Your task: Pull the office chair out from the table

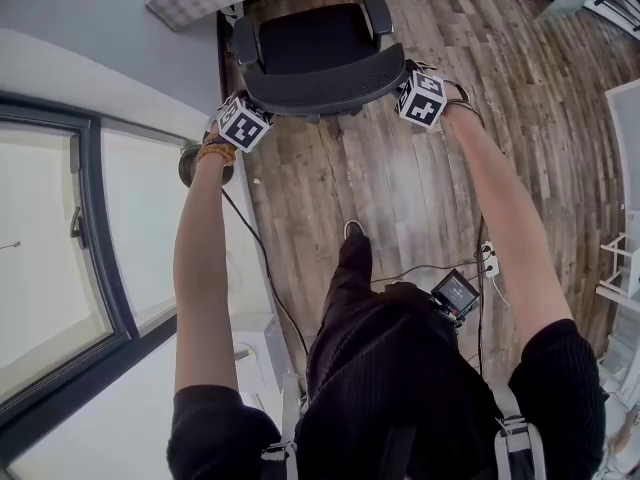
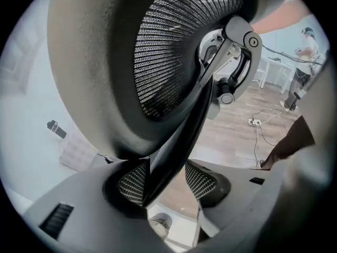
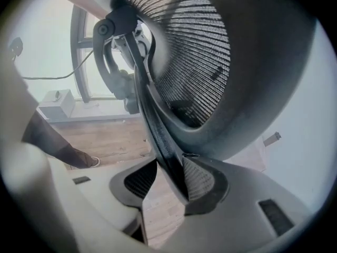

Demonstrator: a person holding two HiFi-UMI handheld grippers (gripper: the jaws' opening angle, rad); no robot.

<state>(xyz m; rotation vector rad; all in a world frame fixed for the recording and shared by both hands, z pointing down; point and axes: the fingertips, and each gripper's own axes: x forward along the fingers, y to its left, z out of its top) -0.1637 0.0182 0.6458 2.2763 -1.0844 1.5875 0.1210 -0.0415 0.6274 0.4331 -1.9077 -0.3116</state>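
The black office chair [image 1: 318, 53] stands upright on the wood floor [image 1: 400, 188] just ahead of me. Its curved mesh backrest [image 1: 325, 86] is turned toward me, with the dark seat [image 1: 305, 36] and two padded armrests [image 1: 377, 10] beyond it, facing away.

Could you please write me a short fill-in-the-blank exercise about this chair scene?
1. The left gripper and right gripper each have the rim of the ____ of the chair between their jaws.
2. The chair stands on a ____ floor.
3. Its seat is ____ in colour.
Missing words: backrest; wooden; black.
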